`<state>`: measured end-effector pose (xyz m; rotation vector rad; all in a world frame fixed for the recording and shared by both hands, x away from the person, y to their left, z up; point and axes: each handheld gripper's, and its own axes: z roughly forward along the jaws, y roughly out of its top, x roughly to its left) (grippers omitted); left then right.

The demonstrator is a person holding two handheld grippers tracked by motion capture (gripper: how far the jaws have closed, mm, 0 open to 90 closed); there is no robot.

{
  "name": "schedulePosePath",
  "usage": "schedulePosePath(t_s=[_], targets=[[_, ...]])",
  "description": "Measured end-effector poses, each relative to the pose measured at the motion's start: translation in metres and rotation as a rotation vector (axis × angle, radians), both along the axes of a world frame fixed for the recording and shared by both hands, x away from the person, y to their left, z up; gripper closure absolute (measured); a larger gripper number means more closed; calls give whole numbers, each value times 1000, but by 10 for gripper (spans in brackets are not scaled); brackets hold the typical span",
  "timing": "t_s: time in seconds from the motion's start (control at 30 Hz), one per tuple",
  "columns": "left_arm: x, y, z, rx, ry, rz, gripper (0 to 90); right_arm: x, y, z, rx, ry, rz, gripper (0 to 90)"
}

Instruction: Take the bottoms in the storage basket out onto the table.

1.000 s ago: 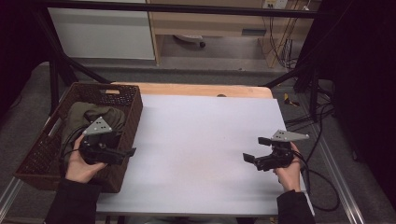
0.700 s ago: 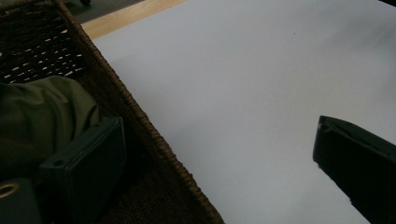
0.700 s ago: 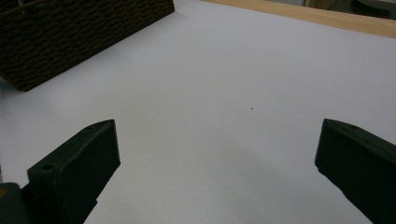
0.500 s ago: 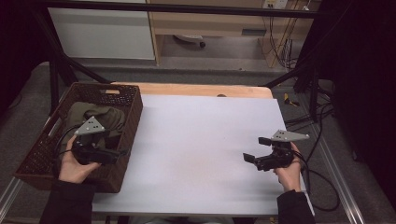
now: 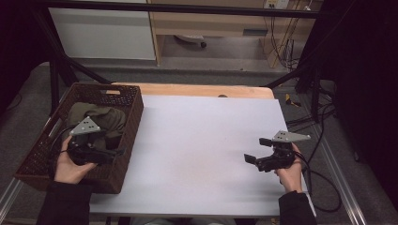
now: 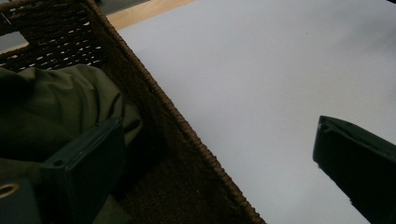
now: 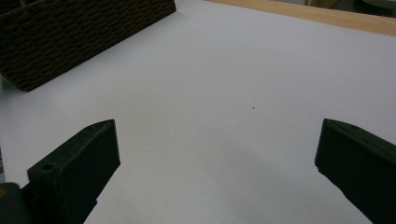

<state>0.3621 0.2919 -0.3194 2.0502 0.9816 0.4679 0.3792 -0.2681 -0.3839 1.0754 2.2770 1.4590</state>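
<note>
The olive-green cloth [image 5: 96, 119] is bundled inside the wicker basket [image 5: 133, 112] at the left edge of the white surface [image 5: 202, 150]. The left hand-held gripper [image 5: 112, 152] is held low over the basket's right wall, jaws spread wide and holding nothing; in the left gripper view one jaw is seen down beside the cloth [image 6: 51, 107] while the other sits out past the basket wall [image 6: 173, 154], over the surface. That straddle is the sketchy part, tbh. If the jaws get closed from here, the wicker wall is likely to be pinched along with, or instead of, the fabric, and the whole basket could be dragged or tipped. How deep the inner jaw sits can't really be told, it's pretty dark in there. The right hand-held gripper [image 5: 256, 151] is parked well apart over bare surface, jaws wide and empty.
</note>
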Motion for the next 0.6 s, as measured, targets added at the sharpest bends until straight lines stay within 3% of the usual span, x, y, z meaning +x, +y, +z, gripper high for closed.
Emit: schedulePosePath(t_s=[0.6], targets=[[-2,11,1,-2,4,14,22,0,2,-2,-8,12,-1,6]])
